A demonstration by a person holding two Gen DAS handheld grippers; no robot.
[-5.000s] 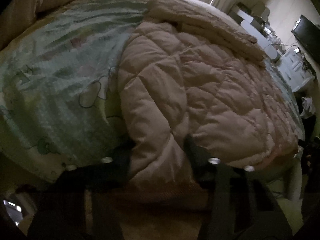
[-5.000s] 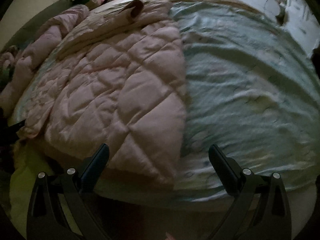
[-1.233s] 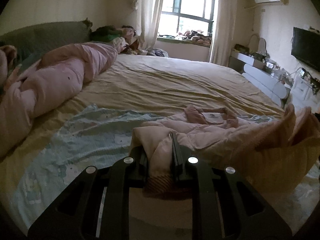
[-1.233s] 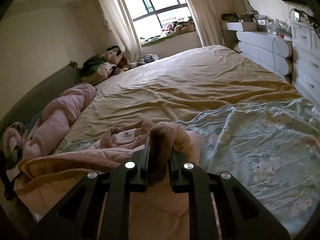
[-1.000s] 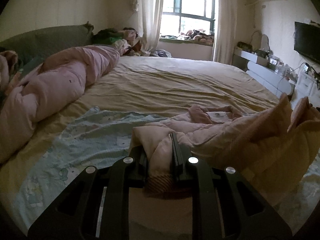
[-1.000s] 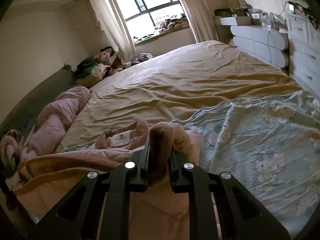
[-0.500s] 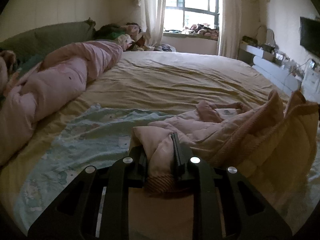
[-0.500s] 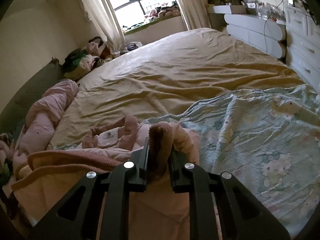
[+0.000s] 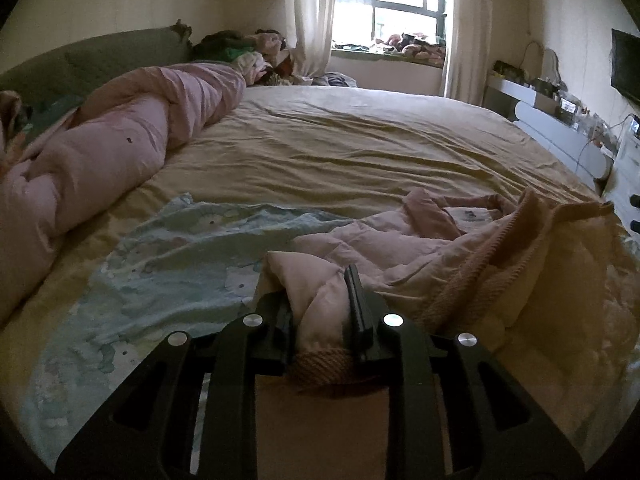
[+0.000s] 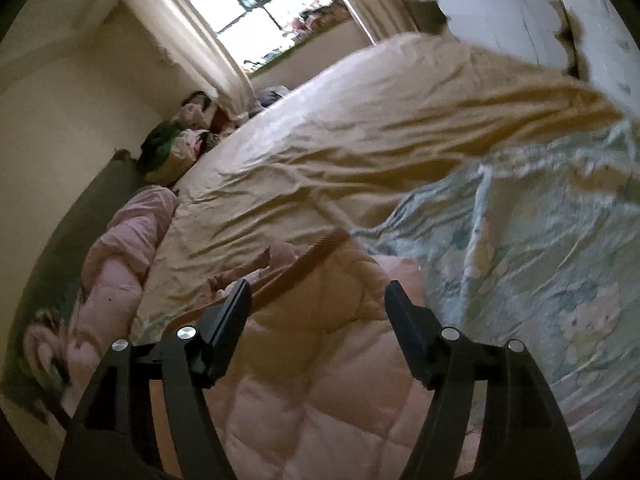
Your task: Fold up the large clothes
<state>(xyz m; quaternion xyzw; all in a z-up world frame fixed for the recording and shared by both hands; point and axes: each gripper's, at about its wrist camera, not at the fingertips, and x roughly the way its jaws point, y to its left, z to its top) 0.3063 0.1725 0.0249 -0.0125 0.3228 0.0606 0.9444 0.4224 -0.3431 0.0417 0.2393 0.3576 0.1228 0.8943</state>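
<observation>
The pink quilted jacket (image 9: 400,248) lay on the near part of the bed, on top of a light blue cartoon-print sheet (image 9: 168,256). It was crumpled, and its ribbed knit hem (image 9: 488,264) stood up in a fold on the right side of the left wrist view. A white label (image 9: 466,213) showed near its collar, on the far side of the garment.

The left gripper (image 9: 320,312) was closed on a bunch of the jacket: pink padded cloth and a piece of ribbed hem were pressed between its two black fingers (image 9: 354,300). Its jaws had opened a very little, but the cloth was not free.

The right gripper (image 10: 318,312) stood wide, its jaws having just been opening. The quilted jacket (image 10: 320,380) lay under and between its fingers (image 10: 236,312), and the pads did not press on it. This view was tilted and blurred at the right.

Under the blue sheet the bed (image 9: 360,148) was covered by a wrinkled yellow-beige sheet. Along the left side of the bed lay a long rolled pink duvet (image 9: 120,148), beside a dark green headboard (image 9: 80,64). A pile of clothes (image 9: 240,48) lay in the far corner, near the white curtains (image 9: 312,12) and the bright window (image 9: 400,4). At the right stood a white dresser (image 9: 560,136), and a dark screen (image 9: 626,64) hung on the wall.
</observation>
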